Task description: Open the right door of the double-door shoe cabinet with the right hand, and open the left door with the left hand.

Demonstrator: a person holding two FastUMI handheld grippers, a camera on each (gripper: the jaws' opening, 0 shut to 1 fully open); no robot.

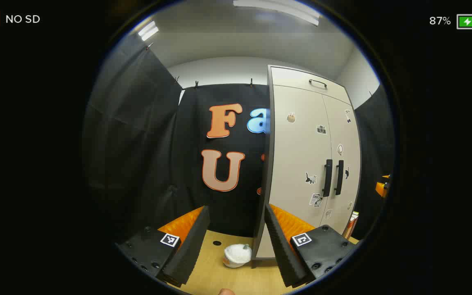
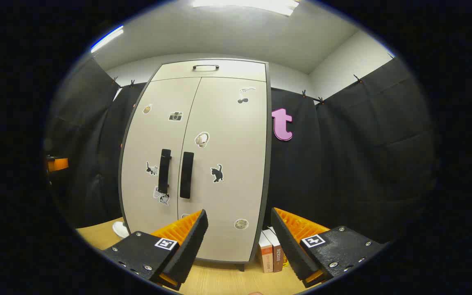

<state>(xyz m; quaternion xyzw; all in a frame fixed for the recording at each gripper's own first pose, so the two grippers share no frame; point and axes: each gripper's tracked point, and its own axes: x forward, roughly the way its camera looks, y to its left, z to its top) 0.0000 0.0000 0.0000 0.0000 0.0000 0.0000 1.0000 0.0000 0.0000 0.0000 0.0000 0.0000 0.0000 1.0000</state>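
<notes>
Two doors on the shoe cabinet (image 2: 197, 164) are both shut, and we have not touched either one yet. In the right gripper view the cabinet stands straight ahead on the wooden surface (image 2: 219, 280), with the right door handle (image 2: 186, 175) and the left door handle (image 2: 164, 171) side by side at the middle seam. Our right tool (image 2: 239, 233) is spread wide and holds nothing, well short of the doors and aimed a little to the right of the handles. In the left gripper view we see the cabinet (image 1: 301, 164) at an angle from its left side, handles (image 1: 333, 177) off to the right. Our left tool (image 1: 236, 229) is also spread wide and empty, pointing past the cabinet's left edge toward the booth wall, with a small white object (image 1: 237, 255) lying on the surface near the cabinet's foot.

We judge the main risk to be the close handles: a wide tool coming in could catch both bars, or the wrong one. The cabinet stands free on the surface, so a hard pull might drag or tip it. Some books (image 2: 271, 256) stand just beside its right foot, and the right door may strike them as it swings
</notes>
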